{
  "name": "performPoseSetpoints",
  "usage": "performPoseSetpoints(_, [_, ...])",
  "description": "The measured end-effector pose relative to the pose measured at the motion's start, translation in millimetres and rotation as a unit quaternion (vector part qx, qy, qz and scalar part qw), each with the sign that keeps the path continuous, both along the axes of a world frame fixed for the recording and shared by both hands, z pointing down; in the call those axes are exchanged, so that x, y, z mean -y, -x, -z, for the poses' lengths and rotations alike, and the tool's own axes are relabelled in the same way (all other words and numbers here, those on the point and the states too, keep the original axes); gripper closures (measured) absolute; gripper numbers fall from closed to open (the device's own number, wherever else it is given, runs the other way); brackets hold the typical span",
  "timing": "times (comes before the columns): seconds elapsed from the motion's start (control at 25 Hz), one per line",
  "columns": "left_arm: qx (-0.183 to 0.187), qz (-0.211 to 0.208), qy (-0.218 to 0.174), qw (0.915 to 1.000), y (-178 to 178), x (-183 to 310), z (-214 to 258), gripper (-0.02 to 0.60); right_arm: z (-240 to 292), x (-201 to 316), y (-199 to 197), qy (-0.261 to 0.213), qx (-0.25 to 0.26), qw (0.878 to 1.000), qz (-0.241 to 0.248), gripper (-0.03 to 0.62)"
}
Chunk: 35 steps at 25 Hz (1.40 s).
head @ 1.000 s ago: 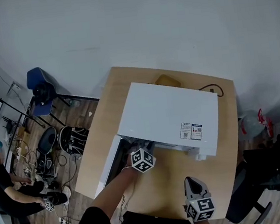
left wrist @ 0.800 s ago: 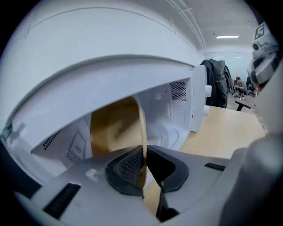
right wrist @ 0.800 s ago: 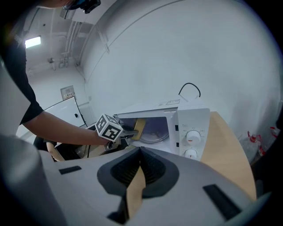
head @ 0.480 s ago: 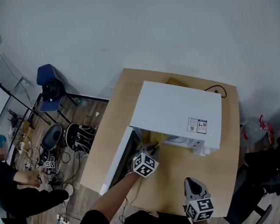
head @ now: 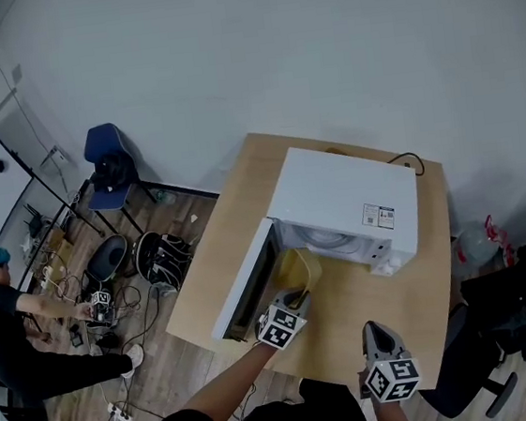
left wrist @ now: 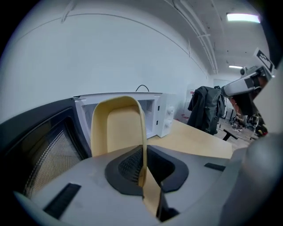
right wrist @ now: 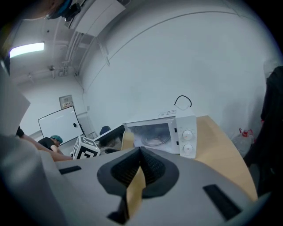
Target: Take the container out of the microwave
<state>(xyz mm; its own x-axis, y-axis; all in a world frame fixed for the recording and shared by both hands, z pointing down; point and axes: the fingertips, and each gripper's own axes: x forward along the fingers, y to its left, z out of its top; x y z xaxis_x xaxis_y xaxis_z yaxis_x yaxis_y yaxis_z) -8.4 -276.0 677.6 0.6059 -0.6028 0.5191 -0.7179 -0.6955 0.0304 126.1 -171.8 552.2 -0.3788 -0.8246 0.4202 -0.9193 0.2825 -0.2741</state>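
Note:
The yellow container (head: 300, 271) hangs tilted in front of the white microwave (head: 347, 206), just outside its open cavity. My left gripper (head: 290, 298) is shut on its rim. In the left gripper view the container's wall (left wrist: 117, 126) stands on edge between the pads, with the left gripper (left wrist: 142, 154) clamped on it. The microwave door (head: 248, 287) stands swung open to the left. My right gripper (head: 377, 338) hovers near the table's front edge, shut with nothing in it. From the right gripper view, the right gripper (right wrist: 140, 154) faces the microwave (right wrist: 161, 130) and the container (right wrist: 127, 140).
The microwave sits on a wooden table (head: 413, 282). Its glass turntable (right wrist: 154, 140) shows inside the cavity. A black cable (head: 408, 162) runs behind it. On the floor to the left are bags (head: 165, 258), a blue chair (head: 111, 161) and a seated person (head: 1, 315).
My left gripper has drawn back from the microwave's cavity toward me with the yellow container in it, and rolled. The right gripper has shifted slightly. The head view has moved.

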Motion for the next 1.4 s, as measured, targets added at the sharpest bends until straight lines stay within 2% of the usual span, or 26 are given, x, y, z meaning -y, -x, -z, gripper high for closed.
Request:
performPoseSetpoints(0.16, [-0.022, 0.003, 0.002, 0.9997, 6, -42, 8, 0.558, 13, -32, 18, -0.01, -0.004, 1.0, 0.008, 0.536])
performPoseSetpoints(0.36, [-0.05, 0.008, -0.016, 0.9986, 16, -99, 46, 0.558, 22, -69, 32, -0.022, -0.024, 0.999, 0.007, 0.536])
performPoseSetpoints(0.52, [-0.073, 0.034, -0.034, 0.9962, 39, -145, 75, 0.558, 34, -102, 43, -0.033, -0.039, 0.999, 0.008, 0.536])
performPoseSetpoints(0.72, [-0.104, 0.056, -0.038, 0.9923, 60, -198, 117, 0.558, 48, -142, 57, -0.047, -0.064, 0.997, 0.012, 0.536])
performPoseSetpoints(1.04, [-0.141, 0.099, -0.069, 0.9827, 74, -270, 171, 0.558, 74, -189, 87, -0.074, -0.085, 0.993, 0.032, 0.536])
performPoseSetpoints(1.2, [-0.149, 0.104, -0.096, 0.9786, 74, -294, 198, 0.558, 84, -202, 90, -0.094, -0.092, 0.991, 0.035, 0.536])
performPoseSetpoints(1.4, [-0.136, 0.084, -0.114, 0.9806, 62, -324, 203, 0.558, 93, -218, 80, -0.107, -0.095, 0.989, 0.031, 0.536])
